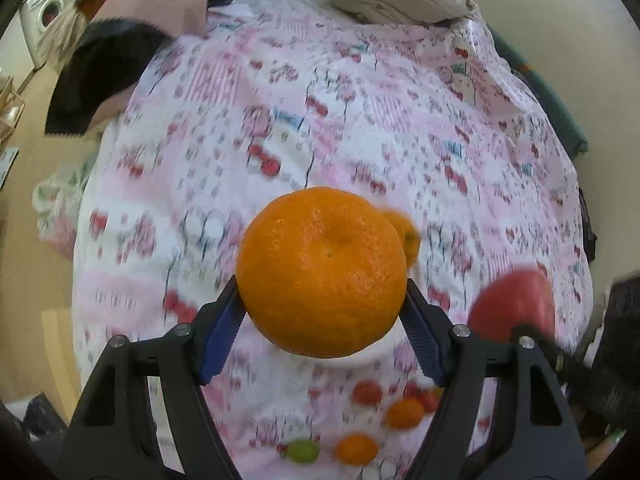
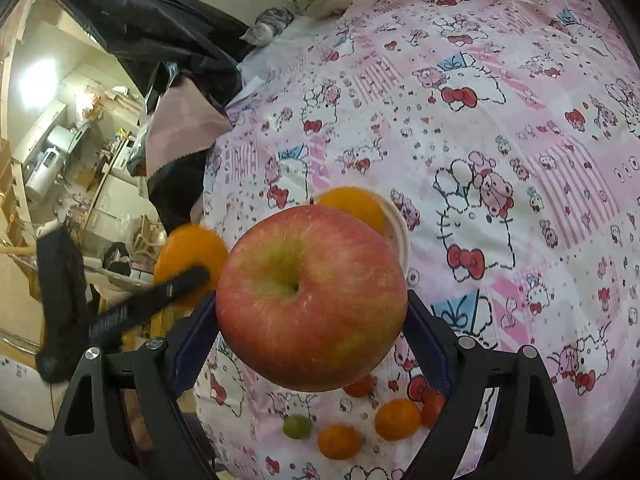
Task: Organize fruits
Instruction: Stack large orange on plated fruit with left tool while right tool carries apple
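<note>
Beyond the left gripper [image 1: 322, 312], the pink cartoon-print bedspread [image 1: 360, 120] is smeared by motion blur, and a second orange fruit [image 1: 406, 232] and a white round bowl [image 1: 380, 350] are mostly hidden behind the large round orange [image 1: 320, 272] it holds. Below the right gripper [image 2: 312, 320], some small red fruits [image 2: 360, 386] are partly covered by the big red-yellow apple [image 2: 312, 296].

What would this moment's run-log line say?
left gripper: shut on orange | right gripper: shut on apple | both lifted above bedspread | small fruits loose below
</note>
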Available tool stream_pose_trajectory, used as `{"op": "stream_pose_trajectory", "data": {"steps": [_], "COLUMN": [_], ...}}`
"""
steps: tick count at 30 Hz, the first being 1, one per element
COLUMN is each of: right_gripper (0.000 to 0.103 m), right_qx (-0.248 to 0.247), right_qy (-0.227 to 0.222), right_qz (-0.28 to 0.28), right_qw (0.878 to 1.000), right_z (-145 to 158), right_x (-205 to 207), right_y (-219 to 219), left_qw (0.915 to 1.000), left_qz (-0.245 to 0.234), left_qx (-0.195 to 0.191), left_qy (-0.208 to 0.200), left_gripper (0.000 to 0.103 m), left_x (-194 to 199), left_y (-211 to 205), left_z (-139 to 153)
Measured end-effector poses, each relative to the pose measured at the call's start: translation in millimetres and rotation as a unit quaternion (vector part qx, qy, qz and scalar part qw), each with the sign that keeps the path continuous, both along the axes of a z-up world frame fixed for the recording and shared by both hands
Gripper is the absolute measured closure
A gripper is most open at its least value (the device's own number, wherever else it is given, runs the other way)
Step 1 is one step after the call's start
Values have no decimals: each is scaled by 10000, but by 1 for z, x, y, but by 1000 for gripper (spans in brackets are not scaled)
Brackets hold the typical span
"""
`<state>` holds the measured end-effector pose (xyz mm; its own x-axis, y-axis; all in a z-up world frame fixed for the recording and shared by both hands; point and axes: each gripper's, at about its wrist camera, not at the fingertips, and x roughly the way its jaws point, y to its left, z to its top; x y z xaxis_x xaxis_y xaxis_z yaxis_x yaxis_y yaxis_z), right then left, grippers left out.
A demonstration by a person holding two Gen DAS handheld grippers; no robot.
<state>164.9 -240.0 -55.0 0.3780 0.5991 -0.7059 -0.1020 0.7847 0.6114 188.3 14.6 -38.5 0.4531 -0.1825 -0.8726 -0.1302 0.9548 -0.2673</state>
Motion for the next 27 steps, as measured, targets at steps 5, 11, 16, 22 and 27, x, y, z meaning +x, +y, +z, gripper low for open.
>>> {"op": "stream_pose_trajectory", "data": {"steps": [5,11,16,22,27], "right_gripper": [14,14,14,14,14], "right_qx": [90,-36,-58,-118,-157], "right_qy": [65,109,137,207,226], "right_qz": [-78,-46,-58,-26,-103], "right_qw": [9999,9999,9999,9997,9996], "right_z": [-3,-10,-13,-18,-19], "right_x": [9,20,23,24,24], "right_y": [-6,-7,-10,-6,-9], "left_qw": [9998,9986,9973,9967,9953], "left_qz": [-136,-374,-469,-467,-516], "left_qx": [108,195,276,347,302], "left_qy": [-85,317,499,569,759], "left_gripper": [31,31,31,27,26], "left_x": [64,113,117,122,122], "left_y": [-12,-33,-45,-46,-45], "left_z": [-11,-60,-83,-91,-93]}}
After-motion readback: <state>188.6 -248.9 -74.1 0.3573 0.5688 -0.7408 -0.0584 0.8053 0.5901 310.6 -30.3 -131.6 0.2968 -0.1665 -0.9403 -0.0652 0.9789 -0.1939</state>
